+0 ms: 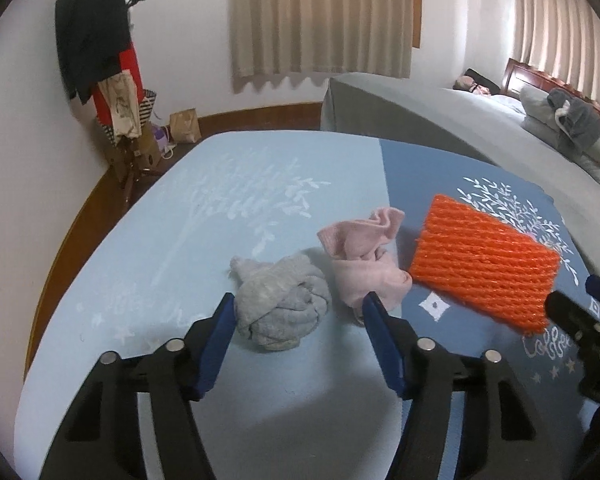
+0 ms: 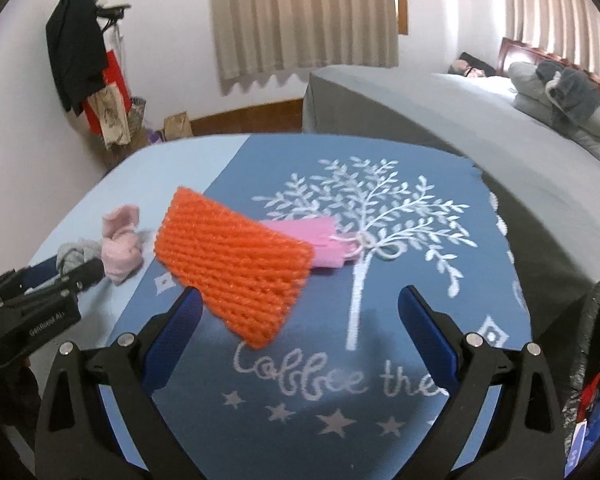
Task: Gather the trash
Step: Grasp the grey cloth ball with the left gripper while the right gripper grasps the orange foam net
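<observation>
Item 1: grey crumpled cloth (image 1: pixel 279 307). Lies on the pale-blue half of the tablecloth (image 1: pixel 180 240), at 12 o'clock from the left gripper (image 1: pixel 300 346) and just ahead of its tips, between the lines of the two blue fingers (image 1: pixel 216 348). A knotted, roughly round wad with no clear long axis; soft and slightly fuzzy.

Item 2: pink crumpled cloth (image 1: pixel 366 260). Just beside item 1, at about 1 o'clock from the left gripper; whether the two touch cannot be told. Taller than wide, with a ruffled top.

Item 3: orange foam net (image 2: pixel 234 266). Flat ribbed rectangle on the dark-blue half, at about 11 o'clock from the right gripper (image 2: pixel 300 344). Its long axis runs from 10 towards 4 o'clock, and its near corner reaches in between the fingers.

Item 4: pink foam piece (image 2: pixel 324 246). Partly tucked under the far end of item 3.

Left gripper: jaws spread wide, holding nothing. Right gripper: likewise wide apart and empty.

Judgement: the left gripper is nearer the cloths, the right nearer the net; nothing looks collected yet.
</observation>
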A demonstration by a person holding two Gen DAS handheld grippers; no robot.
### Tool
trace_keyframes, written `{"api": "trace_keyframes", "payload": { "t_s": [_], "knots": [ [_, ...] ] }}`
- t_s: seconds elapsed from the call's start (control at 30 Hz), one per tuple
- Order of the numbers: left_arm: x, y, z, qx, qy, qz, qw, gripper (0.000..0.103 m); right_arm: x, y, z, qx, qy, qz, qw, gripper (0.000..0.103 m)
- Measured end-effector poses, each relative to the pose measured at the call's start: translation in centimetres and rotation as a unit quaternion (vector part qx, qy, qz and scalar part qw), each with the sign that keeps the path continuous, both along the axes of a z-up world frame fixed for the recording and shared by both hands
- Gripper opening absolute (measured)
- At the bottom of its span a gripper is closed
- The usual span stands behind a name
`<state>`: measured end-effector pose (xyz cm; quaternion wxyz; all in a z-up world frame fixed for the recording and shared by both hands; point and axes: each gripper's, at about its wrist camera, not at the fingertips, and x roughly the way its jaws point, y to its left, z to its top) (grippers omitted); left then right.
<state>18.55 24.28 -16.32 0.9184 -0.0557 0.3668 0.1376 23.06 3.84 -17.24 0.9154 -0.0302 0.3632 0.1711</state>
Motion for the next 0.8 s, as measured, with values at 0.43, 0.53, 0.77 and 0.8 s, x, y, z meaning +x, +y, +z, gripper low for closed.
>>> {"api": "trace_keyframes", "payload": {
  "t_s": [0.43, 0.53, 0.77, 0.8],
  "knots": [
    [-1.1, 0.2, 0.5, -0.005, -0.020, 0.014, 0.9997, 0.041, 0.0, 1.7, -0.5, 0.013, 0.031, 0.071, 0.997, 0.018],
    [-1.5, 0.0, 0.7, 0.000, -0.024, 0.010, 0.9997, 0.041, -0.7, 1.6, -0.1, 0.018, 0.018, 0.078, 0.997, 0.015],
    [-0.8, 0.6, 0.0, -0.014, -0.003, 0.015, 0.9998, 0.042, -2.3, 0.7, 0.5, 0.025, 0.003, 0.083, 0.996, 0.015],
    [-0.7, 0.5, 0.0, -0.013, 0.000, 0.014, 0.9998, 0.042, -2.4, 0.4, 0.5, 0.028, 0.005, 0.082, 0.996, 0.015]
  ]
}}
